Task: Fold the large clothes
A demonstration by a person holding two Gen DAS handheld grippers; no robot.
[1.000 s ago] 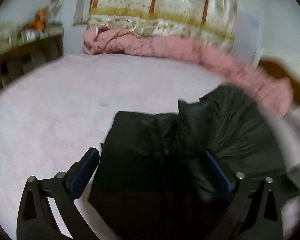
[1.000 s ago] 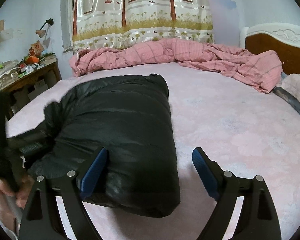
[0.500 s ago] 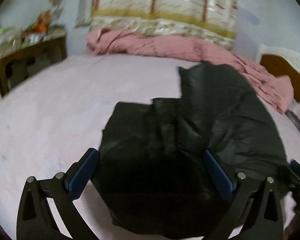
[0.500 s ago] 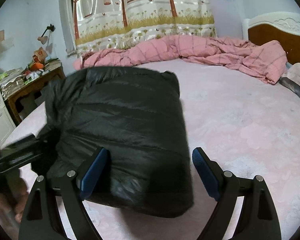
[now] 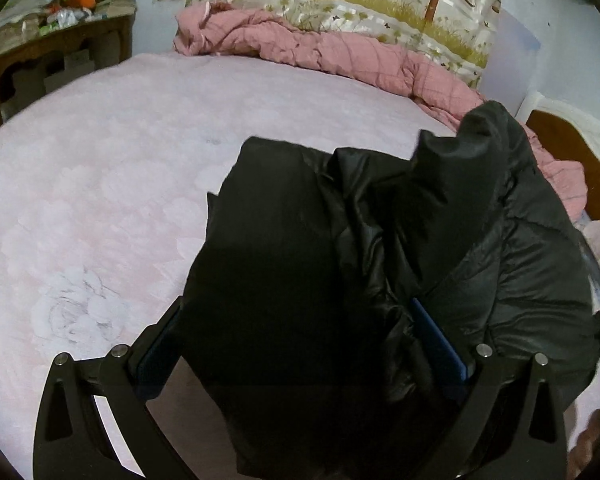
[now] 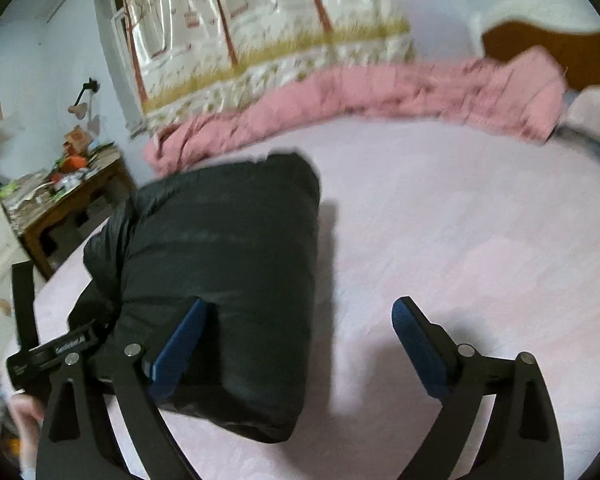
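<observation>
A black puffy down jacket (image 5: 380, 264) lies folded on the pink bed sheet (image 5: 100, 184). My left gripper (image 5: 296, 332) is open, its jaws wide apart on either side of the jacket's near left part, which bulges between the blue pads (image 5: 436, 340). In the right wrist view the jacket (image 6: 228, 272) is a thick folded bundle. My right gripper (image 6: 300, 336) is open and empty above the sheet, its left pad (image 6: 180, 348) in front of the jacket's right side. The left gripper's body (image 6: 52, 352) shows at the jacket's left edge.
A crumpled pink quilt (image 5: 340, 52) runs along the far side of the bed under a patterned curtain (image 6: 260, 28). A cluttered wooden side table (image 6: 64, 196) stands to the left. A wooden headboard (image 5: 572, 148) is at the right.
The left gripper has moved in lower over the jacket, whose fabric now fills the space between its jaws. The right gripper has pulled back and swung right; its view is blurred.
</observation>
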